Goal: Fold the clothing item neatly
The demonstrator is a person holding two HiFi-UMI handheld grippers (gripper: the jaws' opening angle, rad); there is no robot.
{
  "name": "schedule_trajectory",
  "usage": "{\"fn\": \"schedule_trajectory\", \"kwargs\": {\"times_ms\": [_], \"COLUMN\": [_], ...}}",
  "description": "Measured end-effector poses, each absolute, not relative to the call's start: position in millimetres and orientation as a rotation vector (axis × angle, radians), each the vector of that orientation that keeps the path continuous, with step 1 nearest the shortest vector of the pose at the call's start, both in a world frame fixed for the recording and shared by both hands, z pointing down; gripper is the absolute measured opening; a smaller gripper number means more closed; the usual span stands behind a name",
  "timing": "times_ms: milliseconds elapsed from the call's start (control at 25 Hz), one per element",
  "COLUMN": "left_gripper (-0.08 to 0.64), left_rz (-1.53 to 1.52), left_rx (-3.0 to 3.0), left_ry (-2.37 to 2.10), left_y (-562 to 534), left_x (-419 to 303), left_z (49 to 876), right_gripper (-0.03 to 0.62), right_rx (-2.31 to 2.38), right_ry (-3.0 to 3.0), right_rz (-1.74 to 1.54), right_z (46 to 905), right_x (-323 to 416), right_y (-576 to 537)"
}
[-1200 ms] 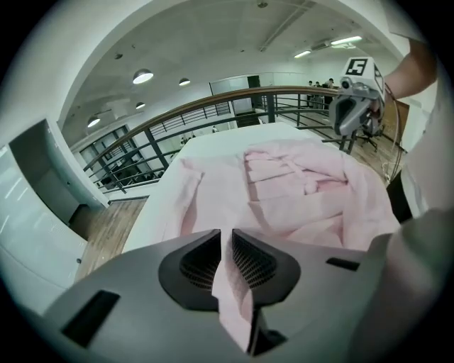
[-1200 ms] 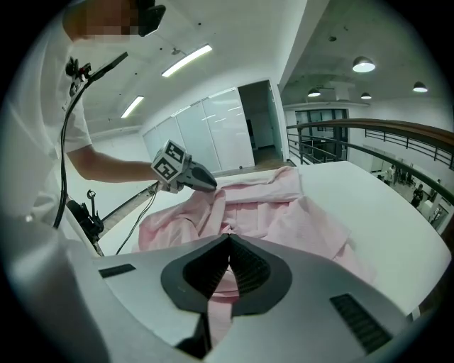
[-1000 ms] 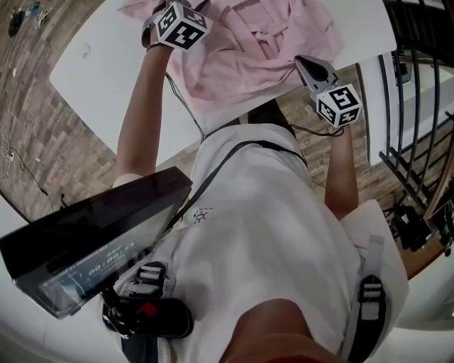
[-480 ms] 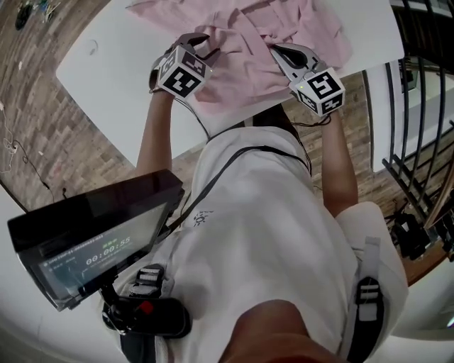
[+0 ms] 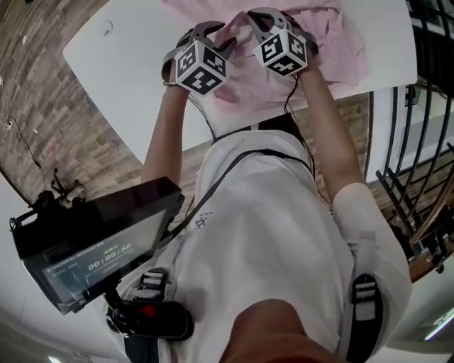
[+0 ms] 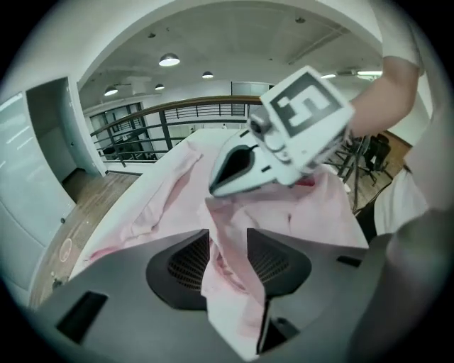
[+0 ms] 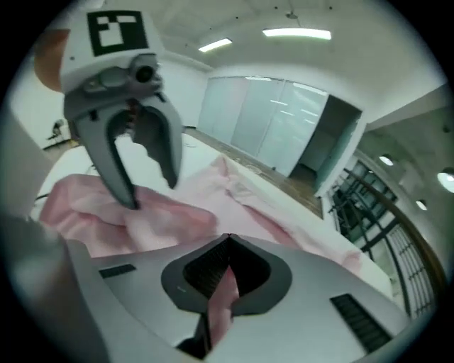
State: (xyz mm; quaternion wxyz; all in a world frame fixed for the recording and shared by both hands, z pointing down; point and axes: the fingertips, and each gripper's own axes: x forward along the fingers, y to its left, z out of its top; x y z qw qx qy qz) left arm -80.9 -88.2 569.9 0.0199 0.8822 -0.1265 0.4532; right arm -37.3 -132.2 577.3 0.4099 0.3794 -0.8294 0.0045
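A pink garment (image 5: 333, 42) lies crumpled on the white table (image 5: 135, 64) at the top of the head view. My left gripper (image 5: 213, 32) and right gripper (image 5: 259, 18) stand side by side over its near edge. In the left gripper view a thick fold of the pink garment (image 6: 230, 283) fills the gap of my left gripper (image 6: 228, 237), whose jaws are closed on it. My right gripper (image 7: 227, 244) is shut on a thin strip of the garment (image 7: 221, 301). Each gripper shows in the other's view, just above the cloth.
The table's near edge (image 5: 234, 127) runs close to the person's body. A dark screen device (image 5: 92, 241) hangs at the person's chest. Black railings (image 5: 418, 163) stand to the right, and brick floor (image 5: 42, 106) lies to the left.
Both grippers have moved up the picture, further over the garment, and closed in on each other. The right one swung left from the table's corner and rolled over.
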Motion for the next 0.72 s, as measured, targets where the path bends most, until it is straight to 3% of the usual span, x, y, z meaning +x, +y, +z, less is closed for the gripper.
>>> {"fn": "schedule_trajectory", "kwargs": {"times_ms": [200,400,560,720], "left_gripper": [0.167,0.167,0.167,0.167], "left_rz": [1.452,1.486,1.488,1.461], "left_rx": [2.742,2.717,2.748,2.764], "left_ry": [-0.276,-0.321,-0.465,-0.499], "left_y": [-49,-70,-113,-116], "left_x": [-77,-84,-87,-95], "left_z": [575,599,596,578], "right_gripper": [0.005,0.005,0.005,0.005], "right_rx": [1.174,0.804,0.754,1.077], "right_ry": [-2.027,-2.457,-2.237,-2.019], "right_rz": [0.035,0.356,0.187,0.123], "right_z": [560,532,577,590], "right_x": [23,-42,-55,-6], "right_y": [-161,-98,-100,-155]}}
